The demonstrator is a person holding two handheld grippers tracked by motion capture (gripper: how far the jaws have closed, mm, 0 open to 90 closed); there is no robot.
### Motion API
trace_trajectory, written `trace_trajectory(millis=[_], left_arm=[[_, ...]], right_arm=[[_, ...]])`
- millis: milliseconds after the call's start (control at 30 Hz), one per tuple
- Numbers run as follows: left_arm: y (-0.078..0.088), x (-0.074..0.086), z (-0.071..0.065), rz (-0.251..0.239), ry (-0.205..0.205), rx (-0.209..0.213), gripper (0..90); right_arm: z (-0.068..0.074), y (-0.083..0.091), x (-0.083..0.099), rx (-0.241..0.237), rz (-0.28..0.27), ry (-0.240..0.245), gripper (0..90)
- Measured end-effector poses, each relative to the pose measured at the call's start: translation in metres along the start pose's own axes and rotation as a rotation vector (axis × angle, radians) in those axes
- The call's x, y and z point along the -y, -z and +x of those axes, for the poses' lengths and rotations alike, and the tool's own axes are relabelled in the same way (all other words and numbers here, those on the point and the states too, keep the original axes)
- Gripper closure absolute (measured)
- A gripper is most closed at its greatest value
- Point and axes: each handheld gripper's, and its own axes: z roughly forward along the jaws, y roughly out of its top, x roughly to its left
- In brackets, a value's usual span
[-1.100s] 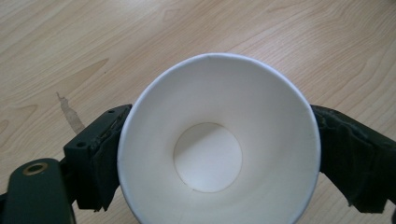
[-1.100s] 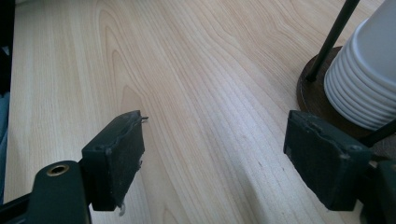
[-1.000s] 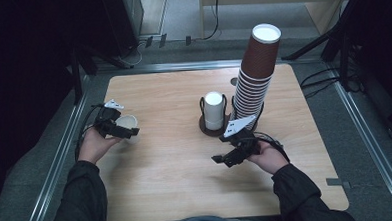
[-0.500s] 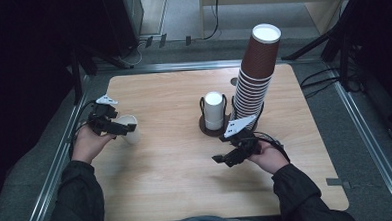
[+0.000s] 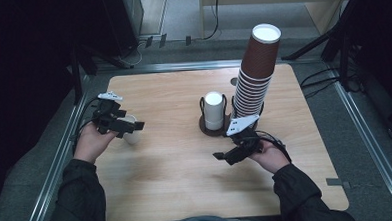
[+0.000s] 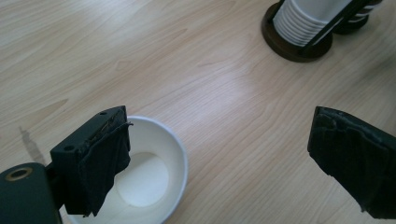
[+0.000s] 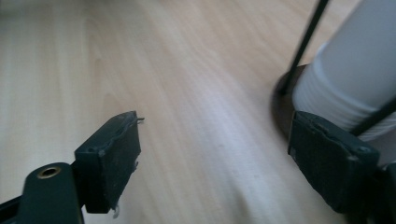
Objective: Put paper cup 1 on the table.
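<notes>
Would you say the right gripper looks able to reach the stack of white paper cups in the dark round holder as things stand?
Probably yes: the right gripper is open, holds nothing, and only bare wooden table lies between it and the stack of white paper cups.

Matt white paper cup on smooth pale wood table

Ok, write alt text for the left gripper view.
An open left gripper hangs over a wooden table, one jaw above the rim of an upright, empty white paper cup. A dark holder of stacked white cups stands at top right.
</notes>
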Motion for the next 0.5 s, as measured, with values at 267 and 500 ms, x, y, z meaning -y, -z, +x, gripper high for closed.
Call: trace_trajectory(millis=[267, 500], left_arm=[[-0.006, -0.006, -0.02, 0.008, -0.057, 0.046, 6.0], [-0.007, -0.011, -0.031, -0.026, -0.078, 0.065, 13.9]], right_arm=[[-0.002, 0.005, -0.002, -0.038, 0.008, -0.057, 14.5], [-0.009, 0.019, -0.003, -0.064, -0.028, -0.086, 13.7]])
